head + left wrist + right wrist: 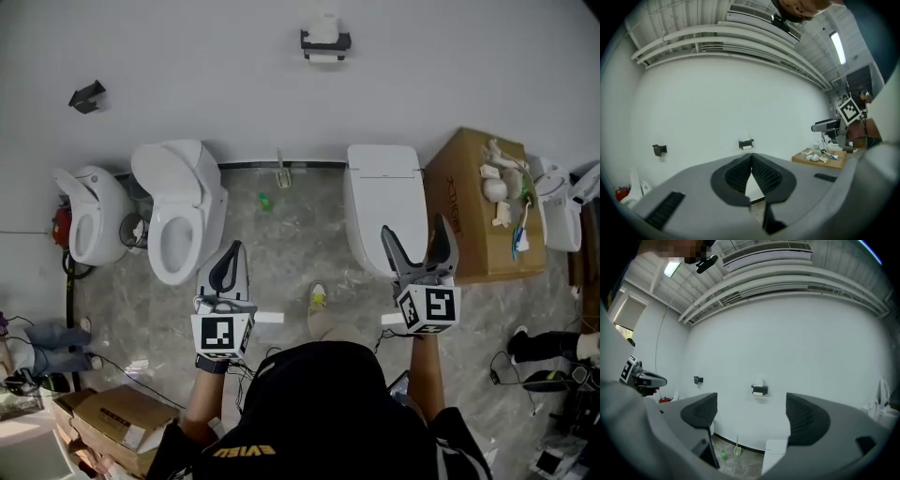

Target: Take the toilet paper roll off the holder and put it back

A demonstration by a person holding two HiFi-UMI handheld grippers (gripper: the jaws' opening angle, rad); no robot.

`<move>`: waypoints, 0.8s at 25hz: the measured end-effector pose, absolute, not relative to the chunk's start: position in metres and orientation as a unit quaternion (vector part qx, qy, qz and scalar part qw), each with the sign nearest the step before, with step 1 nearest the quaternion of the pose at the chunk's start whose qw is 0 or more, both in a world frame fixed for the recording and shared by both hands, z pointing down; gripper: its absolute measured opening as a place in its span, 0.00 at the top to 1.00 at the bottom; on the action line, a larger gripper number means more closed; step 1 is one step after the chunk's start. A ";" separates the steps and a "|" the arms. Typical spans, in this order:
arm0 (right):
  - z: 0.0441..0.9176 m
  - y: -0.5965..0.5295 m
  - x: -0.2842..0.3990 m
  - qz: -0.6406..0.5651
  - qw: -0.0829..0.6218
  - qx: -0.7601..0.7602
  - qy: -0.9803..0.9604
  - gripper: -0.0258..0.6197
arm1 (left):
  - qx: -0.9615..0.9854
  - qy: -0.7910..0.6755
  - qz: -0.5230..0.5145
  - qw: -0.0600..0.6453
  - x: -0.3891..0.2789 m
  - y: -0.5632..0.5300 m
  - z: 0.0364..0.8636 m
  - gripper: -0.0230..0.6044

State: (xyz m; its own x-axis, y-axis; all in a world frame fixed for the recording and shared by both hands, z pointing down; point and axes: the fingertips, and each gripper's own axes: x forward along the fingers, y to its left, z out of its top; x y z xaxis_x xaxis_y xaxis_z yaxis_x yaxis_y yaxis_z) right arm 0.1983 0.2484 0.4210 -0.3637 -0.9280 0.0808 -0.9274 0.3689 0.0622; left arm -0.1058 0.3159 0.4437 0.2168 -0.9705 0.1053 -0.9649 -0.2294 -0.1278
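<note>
A white toilet paper roll (324, 25) sits on a black holder (325, 42) fixed to the white wall, far from both grippers. The holder (760, 390) with its roll (759, 393) shows between the right jaws at a distance, and small as the holder (746, 144) in the left gripper view. My left gripper (229, 265) is shut with nothing in it, its pads touching. My right gripper (419, 246) stands open and empty, in front of a closed toilet (380, 202).
Two open toilets (183, 211) (89, 211) stand left. A cardboard box (478, 202) with small items stands right of the closed toilet. A second black holder (87, 96) is on the wall at left. A green bottle (264, 201) and a brush (282, 173) stand on the floor by the wall.
</note>
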 end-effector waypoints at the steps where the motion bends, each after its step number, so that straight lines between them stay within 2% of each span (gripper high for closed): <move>1: 0.422 0.232 0.201 -0.004 0.052 0.561 -0.826 0.26 | -0.781 0.619 -0.084 0.019 -0.101 0.300 0.441 0.95; 8: 0.420 0.120 0.211 0.009 0.035 0.548 -0.836 0.26 | -0.768 0.634 -0.086 0.023 -0.091 0.201 0.420 0.95; 20: 0.429 0.023 0.180 0.029 0.029 0.521 -0.852 0.27 | -0.765 0.637 -0.095 -0.001 -0.100 0.104 0.442 0.95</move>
State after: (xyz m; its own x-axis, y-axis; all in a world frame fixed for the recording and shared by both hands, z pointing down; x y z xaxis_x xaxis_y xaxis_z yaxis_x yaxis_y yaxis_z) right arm 0.1804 0.0225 0.4287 -0.4547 -0.8871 0.0791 -0.8905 0.4547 -0.0189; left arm -0.1005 0.1043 0.4419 0.1696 -0.9745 0.1467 -0.9750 -0.1876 -0.1194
